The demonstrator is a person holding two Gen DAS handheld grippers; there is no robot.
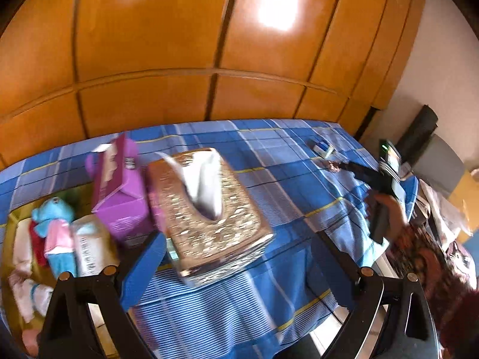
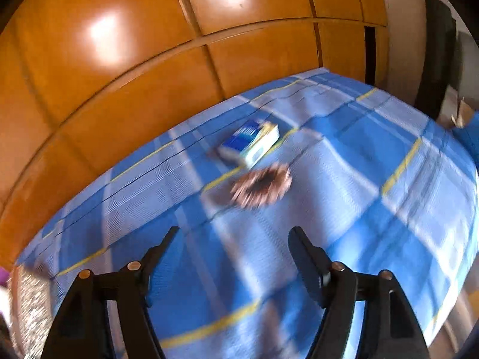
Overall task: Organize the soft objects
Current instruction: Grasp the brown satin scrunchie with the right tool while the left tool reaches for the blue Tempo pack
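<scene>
1. The right gripper (image 2: 233,257) hung empty over the blue checked bed (image 2: 374,149), its fingers (image 2: 161,251) spread apart with nothing between them.
2. A brown fuzzy scrunchie (image 2: 262,187) lay ahead of it, just beside a small blue-and-white box (image 2: 250,143).
3. The left gripper (image 1: 239,257) also stood released, near the glittery tissue box (image 1: 209,209).
4. Soft toys (image 1: 55,233) already sat in the yellow bin (image 1: 13,215) at the left.
5. Judged step: reaching for the scrunchie; next, lower over it and close.
</scene>
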